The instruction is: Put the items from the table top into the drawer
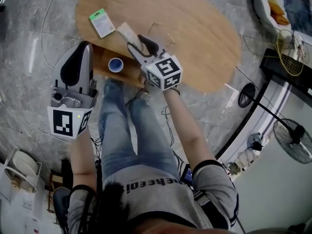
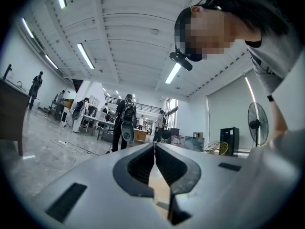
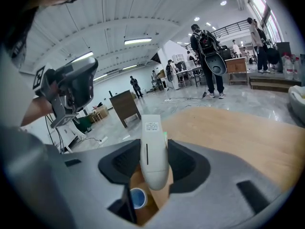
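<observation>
A white oblong device [image 3: 153, 149] is seen clamped between the jaws of the right gripper [image 3: 153, 165] at the near edge of the wooden table [image 1: 204, 48], just above the open drawer [image 1: 103, 58], where a blue-rimmed round item [image 1: 115, 65] already lies; the left gripper [image 2: 154, 156] is held off to the person's left, its jaws pressed together on nothing. The step is judged best done by lowering the device clear of the drawer's front edge and beside — not onto — the round item, with the clamp loosened only once the device is low inside. A green-and-white packet [image 1: 101, 22] and what looks like a pair of thin-framed glasses [image 1: 161, 33] are left on the top. The small label on the device and the packet's print are too small to be read — only square markers are made out on each gripper's cube
</observation>
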{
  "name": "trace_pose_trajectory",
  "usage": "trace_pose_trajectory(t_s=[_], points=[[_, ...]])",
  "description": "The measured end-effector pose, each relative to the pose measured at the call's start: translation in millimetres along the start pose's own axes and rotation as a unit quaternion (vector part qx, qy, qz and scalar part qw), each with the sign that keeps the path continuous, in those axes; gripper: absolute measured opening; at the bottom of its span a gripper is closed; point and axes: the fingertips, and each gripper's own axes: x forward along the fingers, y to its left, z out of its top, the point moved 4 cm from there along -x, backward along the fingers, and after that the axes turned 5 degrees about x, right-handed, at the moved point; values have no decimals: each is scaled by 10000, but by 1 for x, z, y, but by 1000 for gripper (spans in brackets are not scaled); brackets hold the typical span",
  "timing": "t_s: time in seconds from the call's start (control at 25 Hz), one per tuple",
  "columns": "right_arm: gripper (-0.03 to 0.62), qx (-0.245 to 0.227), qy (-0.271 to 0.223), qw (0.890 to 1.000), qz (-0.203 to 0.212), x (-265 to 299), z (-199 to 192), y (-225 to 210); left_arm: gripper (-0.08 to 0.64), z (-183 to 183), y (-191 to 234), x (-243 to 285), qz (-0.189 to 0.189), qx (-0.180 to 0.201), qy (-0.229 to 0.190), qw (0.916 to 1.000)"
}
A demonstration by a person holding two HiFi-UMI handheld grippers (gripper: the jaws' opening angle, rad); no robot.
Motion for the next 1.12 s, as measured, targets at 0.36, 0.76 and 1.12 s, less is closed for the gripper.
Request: trace_pose_trajectory(t_s=[0.36,0.76,1.12], points=[[178,30,356,9991,234,-40,-56,16,12,9,-42,-27,258,181,-99,9995],[178,-26,921,9953,310,-58,-126,24,12,14,-79,-68,605,357,-247,9972],[178,-140,1445,9892,196,-61,-170,17,12,10,-105,-86,669,485,-262,9962]])
